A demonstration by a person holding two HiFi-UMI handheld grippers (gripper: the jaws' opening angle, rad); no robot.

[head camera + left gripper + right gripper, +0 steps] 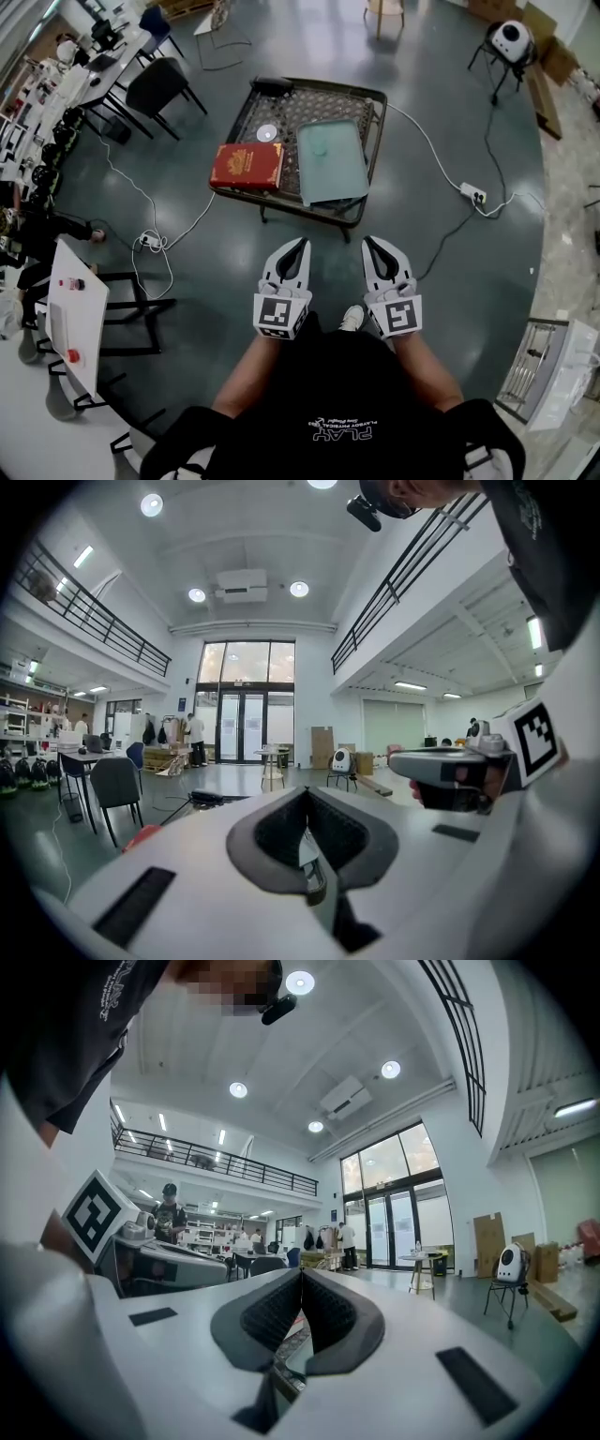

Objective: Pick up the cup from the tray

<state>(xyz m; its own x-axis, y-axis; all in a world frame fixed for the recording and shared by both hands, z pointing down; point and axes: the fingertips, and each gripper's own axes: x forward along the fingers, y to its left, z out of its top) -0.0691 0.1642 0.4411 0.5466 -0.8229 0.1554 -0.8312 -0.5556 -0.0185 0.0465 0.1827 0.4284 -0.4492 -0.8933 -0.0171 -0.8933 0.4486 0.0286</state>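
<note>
The left tool [301, 243] and right tool [368, 242] are both closed and empty. If not opened, they may knock over the faint cup [322, 145] on the tray [339, 180] by the table's [309, 101] right edge.

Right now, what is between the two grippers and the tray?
Head view: only bare floor and the table's front edge before the tray.

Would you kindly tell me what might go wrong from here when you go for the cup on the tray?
1. Both the left claw and right claw are shut and well short of the table; one must open before it reaches.
2. The cup looks pale and faint against the tray, so it may be misjudged.
3. A corded power strip lies on the floor right of the table, a possible trip.
</note>
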